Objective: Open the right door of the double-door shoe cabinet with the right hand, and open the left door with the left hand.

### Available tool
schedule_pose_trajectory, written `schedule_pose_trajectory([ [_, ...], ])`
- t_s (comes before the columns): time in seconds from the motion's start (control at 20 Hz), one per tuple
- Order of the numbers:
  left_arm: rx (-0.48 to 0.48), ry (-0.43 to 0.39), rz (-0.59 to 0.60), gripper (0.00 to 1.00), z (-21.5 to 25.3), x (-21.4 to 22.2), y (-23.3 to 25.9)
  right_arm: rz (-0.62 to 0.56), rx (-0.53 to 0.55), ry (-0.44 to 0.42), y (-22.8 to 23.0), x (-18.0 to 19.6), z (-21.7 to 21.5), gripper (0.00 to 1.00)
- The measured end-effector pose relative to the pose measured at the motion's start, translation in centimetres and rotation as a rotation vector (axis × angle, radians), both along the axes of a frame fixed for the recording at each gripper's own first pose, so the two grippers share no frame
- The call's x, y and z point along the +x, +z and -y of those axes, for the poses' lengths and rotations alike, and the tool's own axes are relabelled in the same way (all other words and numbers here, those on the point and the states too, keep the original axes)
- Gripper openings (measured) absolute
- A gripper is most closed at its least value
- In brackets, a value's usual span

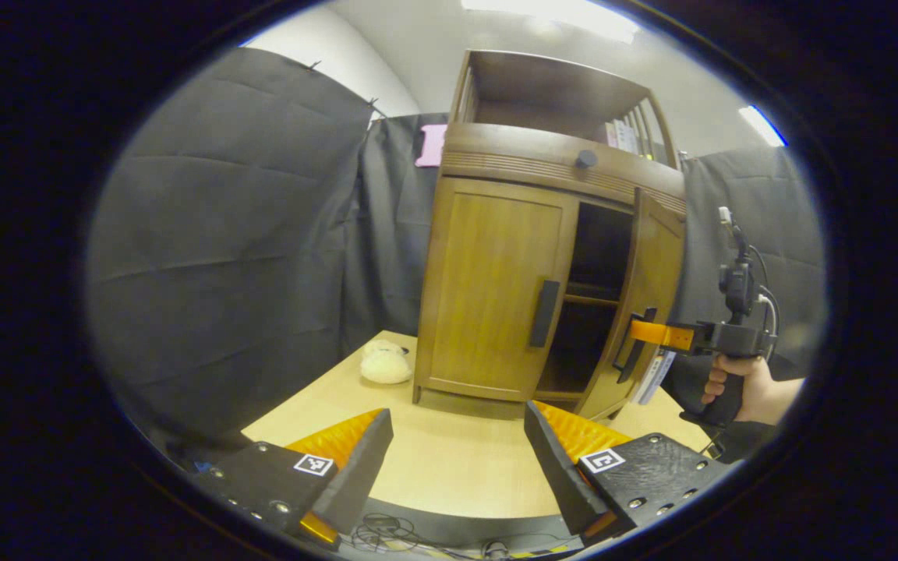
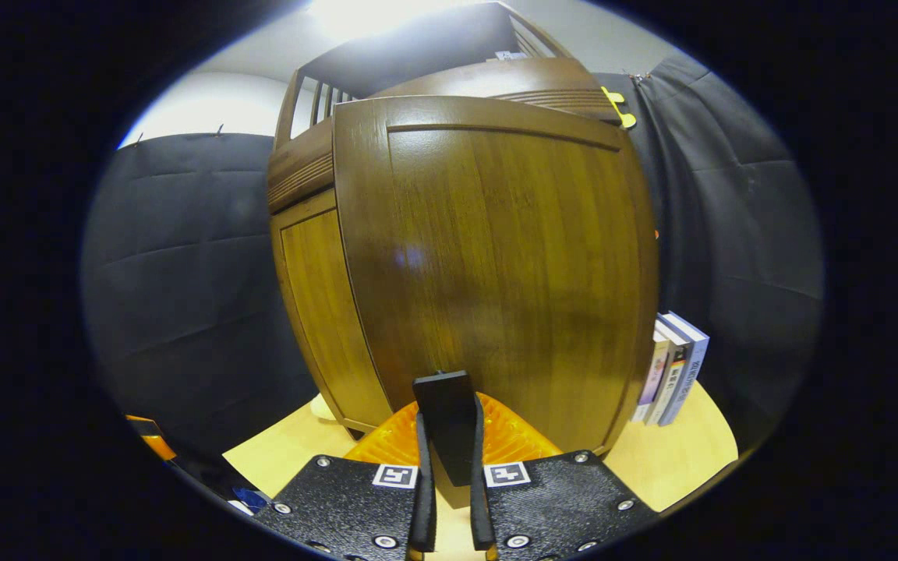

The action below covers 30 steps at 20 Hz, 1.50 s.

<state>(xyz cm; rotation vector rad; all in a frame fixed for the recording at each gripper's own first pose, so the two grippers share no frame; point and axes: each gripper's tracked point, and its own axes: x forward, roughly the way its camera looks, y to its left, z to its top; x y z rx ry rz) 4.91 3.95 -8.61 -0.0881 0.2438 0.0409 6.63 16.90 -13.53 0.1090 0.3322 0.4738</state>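
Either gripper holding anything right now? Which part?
Right gripper is shut on the right door's handle. Left gripper is open, holding nothing.

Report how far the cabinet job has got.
Partly done: the right door stands ajar, dark shelves showing behind it. In hand: the right hand-held gripper is clamped on that door's black handle. Left: the left door is shut, its handle untouched, and the left hand-held gripper hangs open, well short of it.

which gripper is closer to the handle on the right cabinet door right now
Right. The right gripper is clamped on the right door's handle. The left gripper hangs open over the table, well short of the cabinet.
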Motion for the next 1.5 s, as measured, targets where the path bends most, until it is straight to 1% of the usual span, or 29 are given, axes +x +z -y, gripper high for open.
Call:
schedule_pose_trajectory([
  [0.2, 0.055, -0.093, 0.005, 0.98, 1.5, 1.2, 1.4, 0.002, 0.001, -0.061, 0.3, -1.9, 3.6, 0.17],
  [0.25, 0.070, -0.113, 0.005, 0.98, 2.0, 2.2, 1.4, 0.004, 0.003, -0.072, 0.4, -2.3, 4.6, 0.15],
  [0.3, 0.074, -0.132, 0.006, 1.00, 2.7, 3.0, 1.7, 0.006, 0.007, -0.081, 0.5, -2.7, 5.7, 0.17],
  [0.35, 0.069, -0.148, 0.006, 1.00, 3.5, 3.6, 2.0, 0.005, 0.014, -0.091, 0.5, -2.9, 6.6, 0.15],
  [0.45, 0.046, -0.182, 0.002, 0.95, 4.3, 3.7, 1.8, -0.001, 0.034, -0.101, 0.4, -3.3, 8.9, 0.17],
  [0.5, 0.042, -0.193, 0.002, 1.00, 5.2, 4.4, 1.9, -0.004, 0.044, -0.097, 0.4, -3.5, 9.8, 0.16],
  [0.55, 0.043, -0.202, 0.005, 0.90, 6.7, 5.0, 2.0, -0.009, 0.058, -0.084, 0.5, -3.5, 10.7, 0.14],
  [0.6, 0.049, -0.210, 0.004, 0.90, 8.0, 5.3, 2.1, -0.019, 0.077, -0.074, 0.4, -3.5, 11.6, 0.15],
  [0.65, 0.060, -0.218, 0.002, 0.98, 9.5, 5.4, 2.1, -0.030, 0.095, -0.068, 0.5, -3.5, 12.6, 0.15],
  [0.75, 0.076, -0.227, 0.002, 0.98, 12.0, 5.4, 2.5, -0.037, 0.096, -0.048, 0.5, -3.5, 14.5, 0.16],
  [0.8, 0.067, -0.234, 0.009, 1.00, 13.3, 5.5, 2.8, -0.034, 0.091, -0.035, 0.5, -3.4, 15.3, 0.14],
  [0.85, 0.055, -0.237, 0.002, 1.00, 14.4, 5.8, 2.6, -0.041, 0.099, -0.024, 0.6, -3.1, 16.3, 0.16],
  [0.9, 0.042, -0.235, -0.016, 0.98, 15.4, 6.0, 2.2, -0.055, 0.114, -0.009, 0.3, -3.1, 17.4, 0.16],
  [0.95, 0.022, -0.226, -0.022, 0.98, 16.2, 5.9, 1.7, -0.064, 0.123, 0.012, 0.3, -3.1, 18.1, 0.14],
  [1.05, -0.022, -0.195, -0.020, 1.00, 17.7, 5.6, 1.5, -0.059, 0.111, 0.053, 0.5, -3.1, 19.5, 0.16],
  [1.15, -0.041, -0.149, -0.029, 1.00, 18.5, 5.4, 0.8, -0.052, 0.106, 0.081, 0.5, -2.6, 20.8, 0.16],
  [1.25, -0.041, -0.094, -0.039, 1.00, 18.7, 5.6, 0.2, -0.052, 0.118, 0.096, 0.2, -2.0, 22.0, 0.16],
  [1.4, -0.024, -0.025, -0.034, 1.00, 18.4, 5.5, 0.7, -0.058, 0.137, 0.095, -0.4, -1.0, 24.6, 0.16],
  [1.45, -0.013, -0.005, -0.032, 1.00, 18.1, 5.6, 0.8, -0.078, 0.172, 0.107, -0.5, -0.7, 24.9, 0.14],
  [1.5, -0.001, 0.015, -0.033, 1.00, 18.0, 5.6, 1.0, -0.106, 0.208, 0.125, -0.8, -0.8, 24.6, 0.16],
])
